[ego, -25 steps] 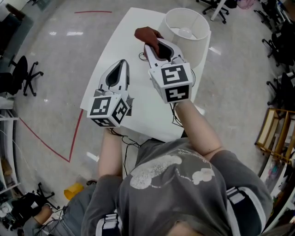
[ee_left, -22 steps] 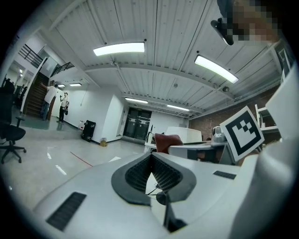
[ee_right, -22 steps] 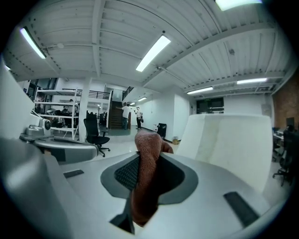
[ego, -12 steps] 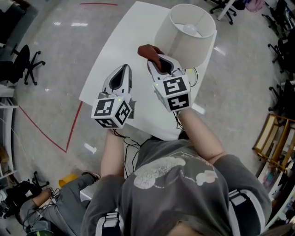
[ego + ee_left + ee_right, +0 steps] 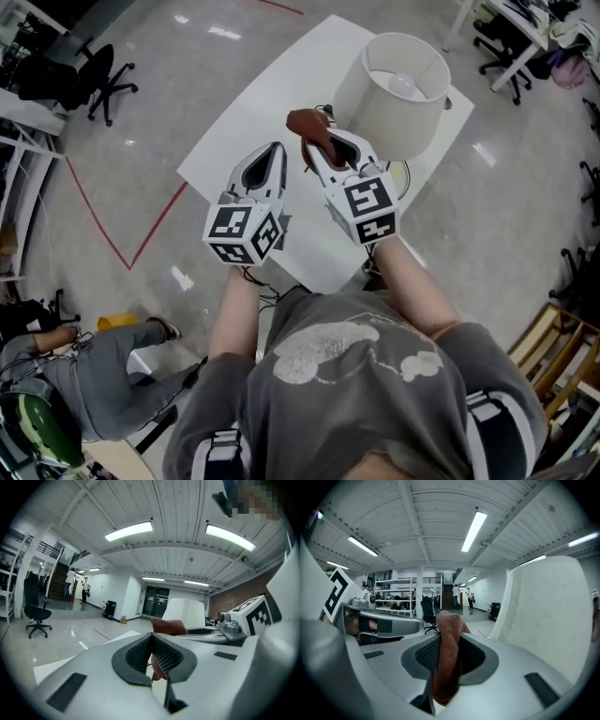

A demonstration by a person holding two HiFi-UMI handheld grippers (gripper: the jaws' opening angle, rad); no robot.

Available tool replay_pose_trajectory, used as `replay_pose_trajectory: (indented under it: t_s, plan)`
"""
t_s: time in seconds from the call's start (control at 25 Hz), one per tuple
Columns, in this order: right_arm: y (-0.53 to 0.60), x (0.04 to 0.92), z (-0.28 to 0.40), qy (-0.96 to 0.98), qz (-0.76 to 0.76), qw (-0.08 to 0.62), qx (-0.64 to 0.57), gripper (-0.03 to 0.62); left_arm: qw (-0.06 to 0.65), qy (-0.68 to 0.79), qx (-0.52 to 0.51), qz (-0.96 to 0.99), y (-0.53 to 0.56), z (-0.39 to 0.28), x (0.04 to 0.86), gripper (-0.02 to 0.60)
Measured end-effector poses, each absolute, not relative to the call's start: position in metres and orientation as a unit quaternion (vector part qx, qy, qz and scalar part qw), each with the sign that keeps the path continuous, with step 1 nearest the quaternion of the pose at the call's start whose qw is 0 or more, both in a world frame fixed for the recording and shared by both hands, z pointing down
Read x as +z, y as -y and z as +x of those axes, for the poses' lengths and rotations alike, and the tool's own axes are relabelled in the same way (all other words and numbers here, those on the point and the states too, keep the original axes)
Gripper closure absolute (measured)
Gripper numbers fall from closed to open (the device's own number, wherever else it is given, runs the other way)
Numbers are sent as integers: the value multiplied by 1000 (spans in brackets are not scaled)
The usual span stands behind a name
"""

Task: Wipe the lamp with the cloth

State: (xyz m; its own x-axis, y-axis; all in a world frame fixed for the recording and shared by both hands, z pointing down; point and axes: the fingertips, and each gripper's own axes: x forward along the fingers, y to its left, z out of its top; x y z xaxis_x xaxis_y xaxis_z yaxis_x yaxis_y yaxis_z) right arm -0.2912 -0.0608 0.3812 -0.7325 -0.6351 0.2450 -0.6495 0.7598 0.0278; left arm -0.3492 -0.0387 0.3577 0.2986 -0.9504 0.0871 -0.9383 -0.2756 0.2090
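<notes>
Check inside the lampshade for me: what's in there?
Through the open top of the lampshade, a white bulb shows. Its socket and the lamp's stand are covered by the shade's wall.

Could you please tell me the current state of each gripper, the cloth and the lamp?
left gripper: jaws together, nothing between them.
right gripper: shut on the cloth.
cloth: bunched, pinched between the right gripper's jaws, held above the table.
lamp: upright on the table.
</notes>
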Motion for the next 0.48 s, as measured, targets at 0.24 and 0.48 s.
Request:
replay_pose_trajectory:
  t_s: [0.24,0.48]
  plan:
    - [47,374,-269,947,298,116,17,503,107,620,-30,777,24,-327,355,574]
    - [36,383,-250,957,261,129,10,503,120,639,-31,759,11,-304,363,574]
